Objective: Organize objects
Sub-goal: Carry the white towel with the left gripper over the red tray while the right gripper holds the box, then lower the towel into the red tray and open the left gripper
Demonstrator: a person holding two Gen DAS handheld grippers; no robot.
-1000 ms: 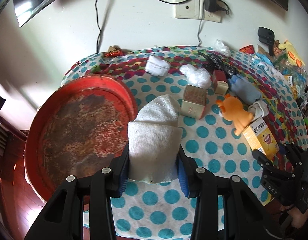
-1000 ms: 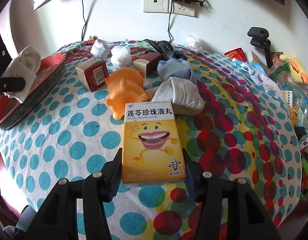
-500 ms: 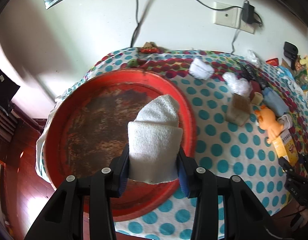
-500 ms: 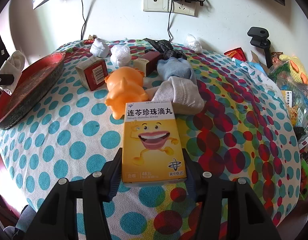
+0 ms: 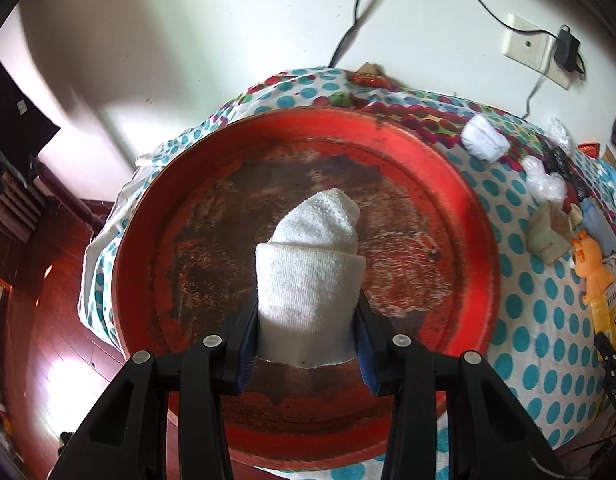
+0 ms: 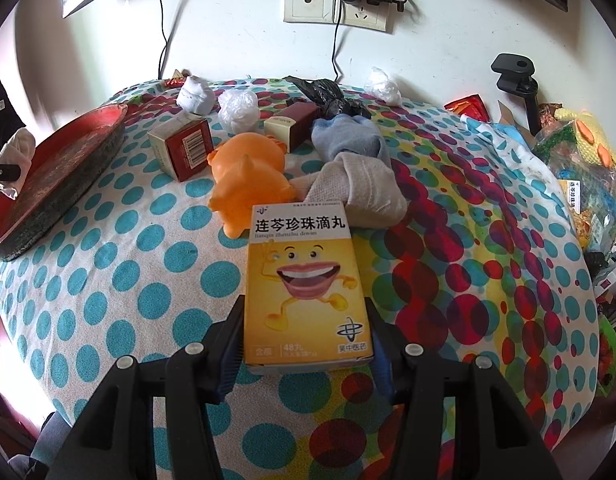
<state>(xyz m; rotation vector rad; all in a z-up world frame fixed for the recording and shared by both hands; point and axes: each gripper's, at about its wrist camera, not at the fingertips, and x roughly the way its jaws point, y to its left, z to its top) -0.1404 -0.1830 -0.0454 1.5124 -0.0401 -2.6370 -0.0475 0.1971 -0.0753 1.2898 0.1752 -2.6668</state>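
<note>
My left gripper (image 5: 306,338) is shut on a rolled white sock (image 5: 312,268) and holds it over the middle of a round red tray (image 5: 460,184) at the table's left end. My right gripper (image 6: 306,344) is shut on a yellow medicine box (image 6: 306,284) with a smiling cartoon mouth, just above the polka-dot tablecloth (image 6: 128,280). In the right wrist view the tray (image 6: 64,160) and the white sock (image 6: 16,152) show at far left.
Beyond the yellow box lie an orange toy animal (image 6: 248,176), a beige sock (image 6: 360,188), a blue sock (image 6: 348,136), a red-and-white carton (image 6: 182,146), a small brown box (image 6: 292,122), white bundles (image 6: 238,108) and a black bag (image 6: 328,96). Cluttered bags (image 6: 580,168) stand at right. The wall lies behind.
My left gripper has carried the white sock leftward from over the tablecloth to over the middle of the red tray. The right gripper and yellow box have stayed put.
</note>
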